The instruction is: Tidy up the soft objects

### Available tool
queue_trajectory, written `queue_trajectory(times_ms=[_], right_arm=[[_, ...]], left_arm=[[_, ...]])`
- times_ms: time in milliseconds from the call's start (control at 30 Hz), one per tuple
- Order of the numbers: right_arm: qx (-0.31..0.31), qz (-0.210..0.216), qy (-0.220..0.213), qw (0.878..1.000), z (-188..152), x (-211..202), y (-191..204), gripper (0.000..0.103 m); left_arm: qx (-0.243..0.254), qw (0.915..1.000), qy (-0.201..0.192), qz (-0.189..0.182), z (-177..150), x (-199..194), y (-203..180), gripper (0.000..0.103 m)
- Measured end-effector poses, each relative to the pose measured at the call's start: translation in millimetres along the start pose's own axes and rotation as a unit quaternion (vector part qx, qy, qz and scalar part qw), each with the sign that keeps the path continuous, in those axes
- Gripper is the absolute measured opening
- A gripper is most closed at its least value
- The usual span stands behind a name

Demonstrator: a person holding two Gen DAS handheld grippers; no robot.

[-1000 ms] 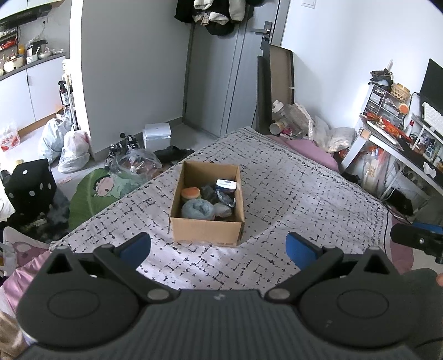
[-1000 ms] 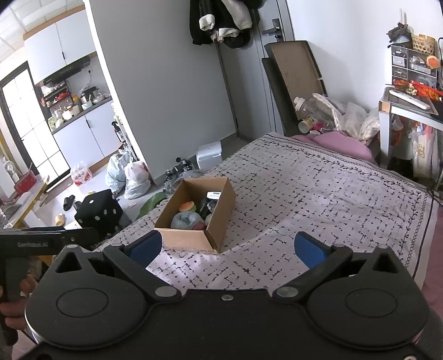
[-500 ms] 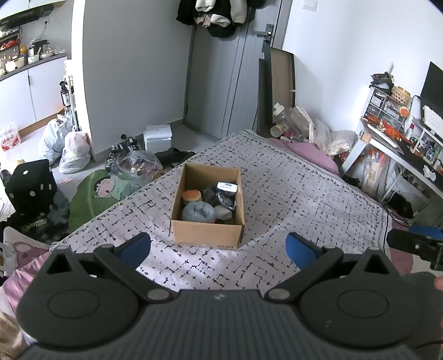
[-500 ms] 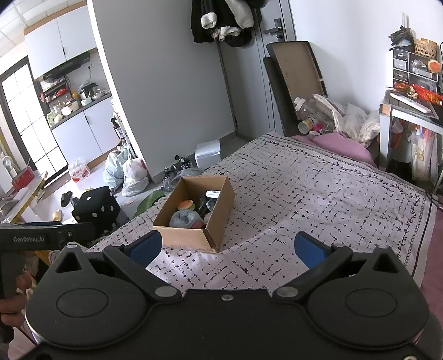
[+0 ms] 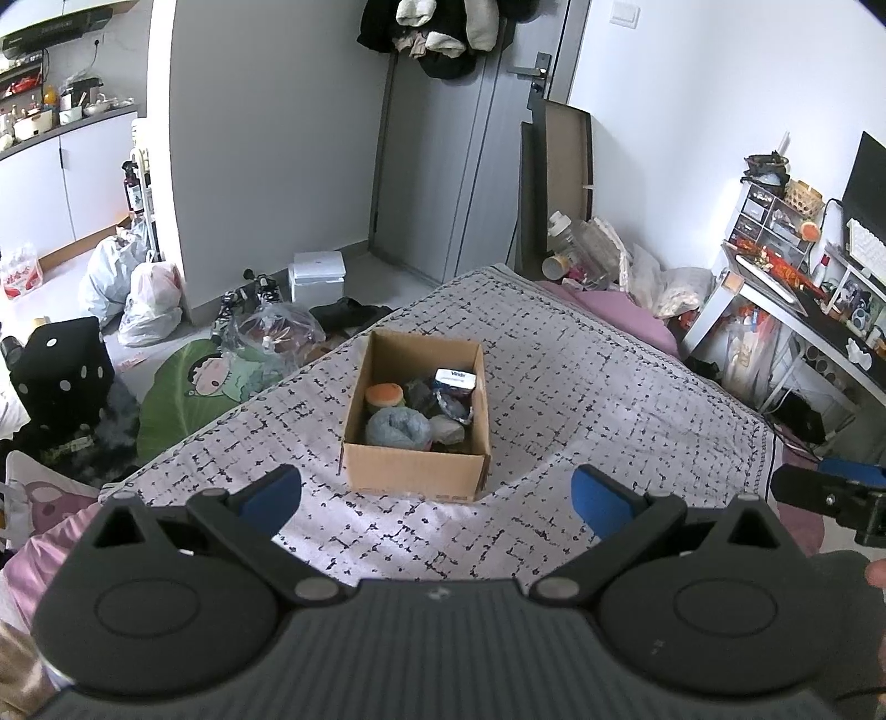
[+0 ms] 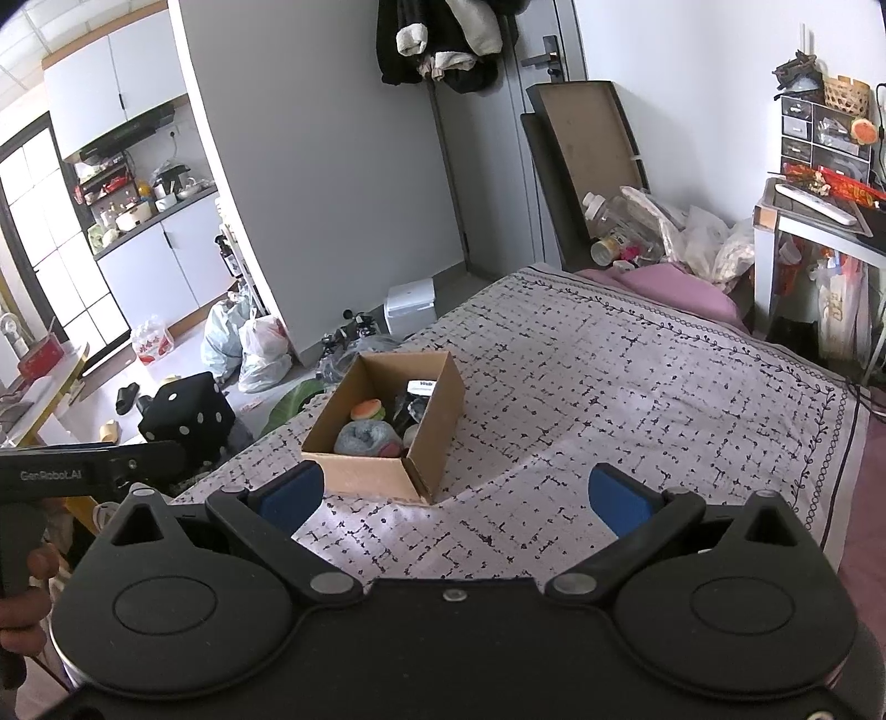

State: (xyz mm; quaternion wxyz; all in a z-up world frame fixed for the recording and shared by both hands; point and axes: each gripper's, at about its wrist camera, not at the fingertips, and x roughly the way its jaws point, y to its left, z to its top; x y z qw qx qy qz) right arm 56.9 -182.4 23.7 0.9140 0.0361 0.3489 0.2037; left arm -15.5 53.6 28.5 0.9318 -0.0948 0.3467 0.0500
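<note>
Hovering: left tool [image 5: 436, 492] and right tool [image 6: 453, 494] both spread, empty | open brown cardboard box [image 5: 416, 408] on bed | grey rolled cloth [image 5: 397, 426] looks light, squashy; pinch its middle.

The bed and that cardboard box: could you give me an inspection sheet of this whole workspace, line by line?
Surface: bed under a grey patterned cover.
Job's things: open cardboard box on the bed holds a grey roll, an orange-topped plush and a white packet.
Clutter: plastic bags and a black dotted cube on the floor.
Grippers: left gripper and right gripper both open, empty, short of the box.
Cables: nothing seen on the bed.
Surroundings: crowded desk; clothes hung on the door.
</note>
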Motion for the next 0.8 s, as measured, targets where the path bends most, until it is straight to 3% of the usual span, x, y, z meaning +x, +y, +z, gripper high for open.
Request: queue_trajectory(times_ms=[800], right_arm=[[0.009,-0.001,0.006,1.0,-6.5,8.9,-7.1,0.103]], left_arm=[[0.006,0.9999,0.001,-0.01,-2.4,4.4,-8.0,0.103]])
